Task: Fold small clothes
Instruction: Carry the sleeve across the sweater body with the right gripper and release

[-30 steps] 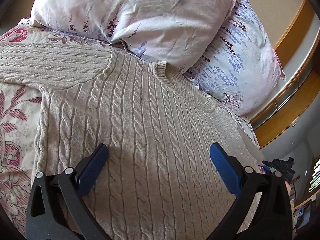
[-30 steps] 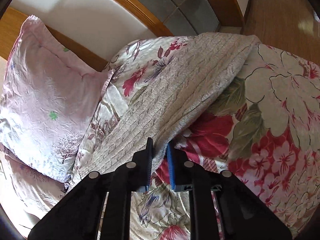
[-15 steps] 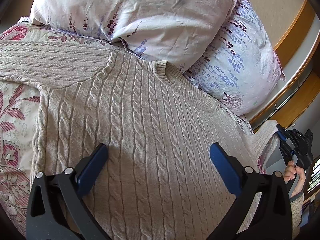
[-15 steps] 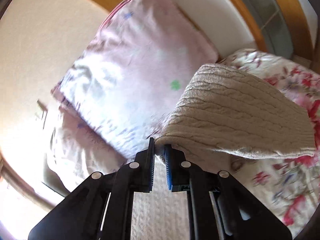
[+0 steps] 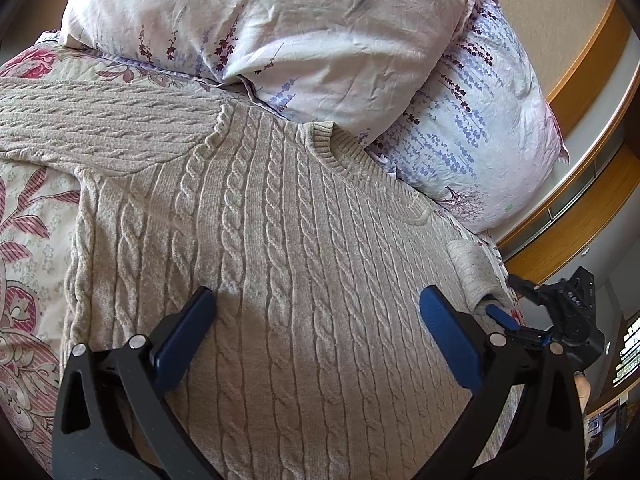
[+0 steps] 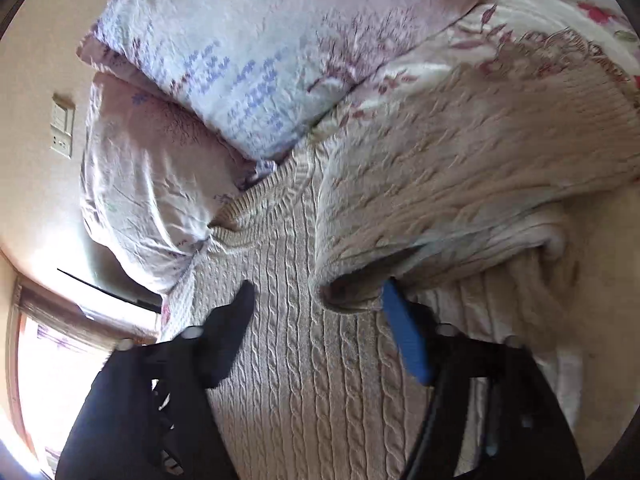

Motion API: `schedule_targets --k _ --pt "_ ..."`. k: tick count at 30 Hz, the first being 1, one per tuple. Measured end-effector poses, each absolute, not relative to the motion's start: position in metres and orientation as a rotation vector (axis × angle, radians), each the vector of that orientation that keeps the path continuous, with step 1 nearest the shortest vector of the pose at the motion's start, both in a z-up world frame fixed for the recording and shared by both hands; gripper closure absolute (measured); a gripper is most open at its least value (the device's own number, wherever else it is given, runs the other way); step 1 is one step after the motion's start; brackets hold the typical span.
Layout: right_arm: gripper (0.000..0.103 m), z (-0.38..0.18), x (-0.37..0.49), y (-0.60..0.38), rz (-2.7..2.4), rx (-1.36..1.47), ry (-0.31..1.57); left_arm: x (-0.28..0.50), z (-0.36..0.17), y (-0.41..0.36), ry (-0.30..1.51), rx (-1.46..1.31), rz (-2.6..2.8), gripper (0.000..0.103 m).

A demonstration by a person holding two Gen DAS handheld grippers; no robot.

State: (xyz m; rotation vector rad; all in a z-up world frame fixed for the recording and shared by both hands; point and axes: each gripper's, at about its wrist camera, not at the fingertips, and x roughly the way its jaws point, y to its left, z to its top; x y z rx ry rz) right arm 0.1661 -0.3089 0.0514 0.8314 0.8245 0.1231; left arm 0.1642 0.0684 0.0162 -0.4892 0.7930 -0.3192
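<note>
A beige cable-knit sweater [image 5: 288, 248] lies flat on a floral bedspread, collar toward the pillows. My left gripper [image 5: 316, 332] is open and empty, hovering over the sweater's body. One sleeve [image 6: 460, 184] is folded over the sweater's body [image 6: 304, 380], with its cuff [image 6: 348, 292] lying just ahead of my right gripper [image 6: 320, 320]. The right gripper is open, its jaws wide apart, with the cuff between them and no longer gripped. The right gripper also shows in the left wrist view [image 5: 496, 312] beside the cuff [image 5: 472, 276]. The other sleeve [image 5: 80, 128] stretches out to the left.
Two floral pillows [image 5: 280, 32] [image 5: 480, 128] lie just beyond the collar. The floral bedspread [image 5: 28, 240] shows left of the sweater. A wooden headboard [image 5: 580, 208] runs at the right. A wall socket [image 6: 62, 128] is on the wall.
My right gripper carried the sleeve from the bedspread up and across onto the sweater's body, then opened and let the cuff go. My left gripper stayed open and barely moved.
</note>
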Motion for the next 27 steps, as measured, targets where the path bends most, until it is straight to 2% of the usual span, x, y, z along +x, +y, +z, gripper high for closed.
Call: schedule_targets --k 5,8,14,16,17,18,20,27 --pt "0.025 0.063 0.126 -0.369 -0.099 0.958 0.699 0.165 0.016 0.067 0.800 -0.476 -0.313 0.002" --pt "0.041 0.041 0.119 -0.400 -0.220 1.080 0.729 0.166 0.017 0.066 0.804 -0.467 -0.309 0.002" --pt "0.050 0.024 0.122 -0.423 -0.307 1.153 0.684 0.167 0.017 0.067 0.804 -0.474 -0.314 0.002" --pt "0.066 0.022 0.133 -0.427 -0.352 1.125 0.676 0.166 0.018 0.067 0.804 -0.476 -0.315 0.002" --pt "0.089 0.020 0.140 -0.429 -0.364 1.106 0.697 0.166 0.018 0.067 0.803 -0.478 -0.315 0.002" --pt "0.093 0.017 0.147 -0.430 -0.367 1.088 0.720 0.166 0.018 0.067 0.802 -0.480 -0.317 0.002" --pt "0.094 0.025 0.154 -0.423 -0.373 1.046 0.712 0.166 0.018 0.067 0.802 -0.481 -0.318 0.002" --pt "0.094 0.107 0.195 -0.322 -0.044 0.809 0.566 0.166 0.018 0.067 0.802 -0.480 -0.318 0.002"
